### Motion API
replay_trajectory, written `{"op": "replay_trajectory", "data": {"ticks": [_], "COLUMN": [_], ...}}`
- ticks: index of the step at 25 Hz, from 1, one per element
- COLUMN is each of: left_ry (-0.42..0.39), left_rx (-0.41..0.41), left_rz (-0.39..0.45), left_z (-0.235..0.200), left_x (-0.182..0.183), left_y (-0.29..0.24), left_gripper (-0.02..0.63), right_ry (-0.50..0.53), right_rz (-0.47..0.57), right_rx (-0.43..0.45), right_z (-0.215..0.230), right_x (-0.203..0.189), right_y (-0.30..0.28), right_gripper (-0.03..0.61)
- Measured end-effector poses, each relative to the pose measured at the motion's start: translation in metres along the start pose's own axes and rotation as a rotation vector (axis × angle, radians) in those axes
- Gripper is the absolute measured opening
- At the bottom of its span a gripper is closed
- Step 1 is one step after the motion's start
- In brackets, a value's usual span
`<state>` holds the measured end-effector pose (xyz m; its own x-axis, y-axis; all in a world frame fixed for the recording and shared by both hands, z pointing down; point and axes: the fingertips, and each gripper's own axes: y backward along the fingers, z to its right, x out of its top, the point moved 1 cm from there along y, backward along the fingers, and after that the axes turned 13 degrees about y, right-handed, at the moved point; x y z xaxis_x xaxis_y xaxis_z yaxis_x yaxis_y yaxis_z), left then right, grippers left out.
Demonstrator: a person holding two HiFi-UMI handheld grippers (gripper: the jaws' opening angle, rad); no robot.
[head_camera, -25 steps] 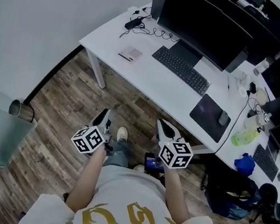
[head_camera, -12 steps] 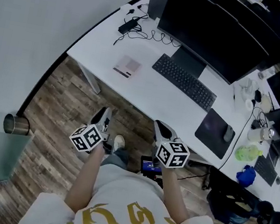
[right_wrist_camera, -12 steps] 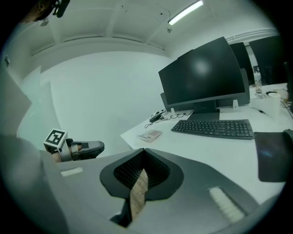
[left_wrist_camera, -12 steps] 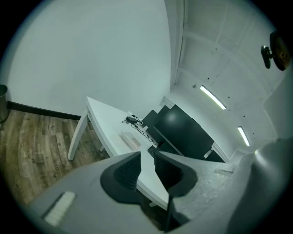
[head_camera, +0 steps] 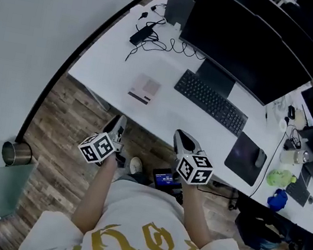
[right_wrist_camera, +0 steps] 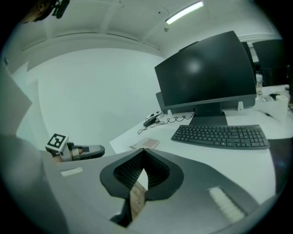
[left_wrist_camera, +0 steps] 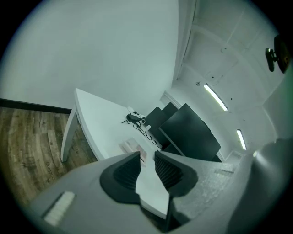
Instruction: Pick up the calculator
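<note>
A white tabletop (head_camera: 164, 114) stands against a pale wall over a wood-plank floor (head_camera: 63, 129), seen from steeply above. A black keyboard (head_camera: 211, 101) lies near the middle of the tabletop and serves as the reference point here. Directly behind the keyboard stands a large dark monitor (head_camera: 248, 45).

The calculator (head_camera: 145, 89), a small flat pale thing, lies flat to the left of the keyboard, well apart from it and nearer the tabletop's front edge. Nothing touches it. Behind and to the left of the keyboard, near the wall, sits a tangle of black cables (head_camera: 149, 30) with a dark adapter block. To the right of the keyboard lies a dark mouse pad (head_camera: 243, 158) with a small dark shape on it, probably a mouse, though it is too small to be sure.

The person stands in front of the keyboard, off the tabletop's edge, arms bent, holding both tools over the floor. The left hand-held gripper (left_wrist_camera: 147, 155) has its jaws slightly apart with nothing between them; it points toward the calculator from in front and to the left of the keyboard. The right hand-held gripper (right_wrist_camera: 144, 150) has its jaw tips pressed together, holding nothing, and sits in front of the keyboard.

Far left of the keyboard, a round metal bin (head_camera: 16, 153) stands on the floor.
</note>
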<state>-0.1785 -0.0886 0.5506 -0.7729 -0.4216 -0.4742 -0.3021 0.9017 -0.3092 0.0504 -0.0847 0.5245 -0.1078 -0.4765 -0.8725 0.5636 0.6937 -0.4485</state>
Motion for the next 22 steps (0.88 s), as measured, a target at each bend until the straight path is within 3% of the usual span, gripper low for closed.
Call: {"op": "replay_trajectory", "data": {"ticks": [3, 6, 22], "left_ry": [0.016, 0.038, 0.268], "left_rx": [0.001, -0.009, 0.026], "left_rz": [-0.03, -0.06, -0.133], "left_z": [-0.008, -0.01, -0.037], "left_x": [0.003, 0.002, -0.008], "left_y": [-0.01, -0.02, -0.078], "left_gripper": [0.091, 0.098, 0.114], "right_ry": [-0.066, -0.055, -0.088], "right_rz": [0.054, 0.073, 0.01], "right_rx": [0.001, -0.01, -0.044], "right_z": [-0.001, 0.001, 0.04], "right_x": [0.017, 0.028, 0.018], "right_y": [-0.005, -0.011, -0.047], "right_gripper": [0.023, 0.023, 0.023]}}
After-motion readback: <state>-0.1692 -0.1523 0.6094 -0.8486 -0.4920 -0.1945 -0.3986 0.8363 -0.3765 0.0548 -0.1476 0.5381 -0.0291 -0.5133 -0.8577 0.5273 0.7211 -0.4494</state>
